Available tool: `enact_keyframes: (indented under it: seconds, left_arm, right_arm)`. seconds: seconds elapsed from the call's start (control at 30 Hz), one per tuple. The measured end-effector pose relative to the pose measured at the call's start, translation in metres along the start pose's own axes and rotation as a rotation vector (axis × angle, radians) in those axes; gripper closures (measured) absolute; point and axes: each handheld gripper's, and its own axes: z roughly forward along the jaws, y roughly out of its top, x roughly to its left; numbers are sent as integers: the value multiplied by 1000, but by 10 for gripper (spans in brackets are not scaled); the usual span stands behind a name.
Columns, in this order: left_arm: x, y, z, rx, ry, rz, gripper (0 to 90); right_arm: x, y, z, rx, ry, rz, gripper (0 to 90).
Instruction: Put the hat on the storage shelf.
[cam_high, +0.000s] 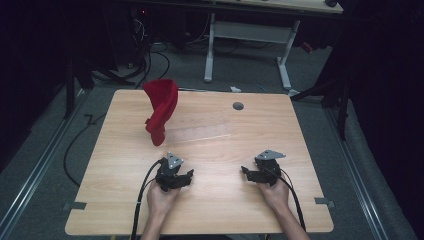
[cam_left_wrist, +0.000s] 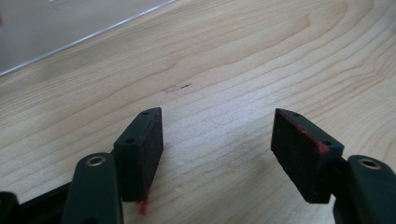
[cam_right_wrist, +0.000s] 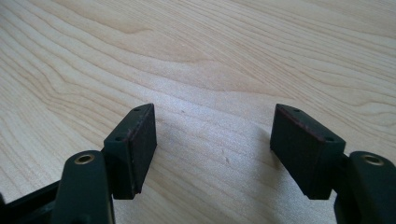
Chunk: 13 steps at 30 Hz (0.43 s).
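A red cloth (cam_high: 161, 109) stands bunched up at the far left of the wooden table (cam_high: 210, 210), draped over a clear plastic stand whose flat base (cam_high: 200, 131) lies to its right. My left gripper (cam_high: 186, 176) rests near the front of the table, well short of the cloth, jaws open with bare wood between them (cam_left_wrist: 217, 135). A red thread clings to its left pad (cam_left_wrist: 144, 154). My right gripper (cam_high: 246, 172) lies level beside it to the right, open and empty (cam_right_wrist: 212, 133).
A round grey cable hole (cam_high: 238, 106) sits near the table's far edge. Beyond the table stands a white desk frame (cam_high: 247, 45) with cables on the floor. Metal brackets (cam_high: 75, 205) mark the front corners.
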Motion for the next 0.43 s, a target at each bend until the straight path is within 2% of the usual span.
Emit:
enact_keyframes:
  seconds: [0.13, 0.43]
  left_arm:
    - [1, -3, 1, 1, 19, 22, 326]
    - [3, -2, 1, 15, 5, 22, 278]
  right_arm:
    - [0, 0, 0, 1, 1, 1, 316]
    - [0, 0, 0, 1, 1, 0, 316]
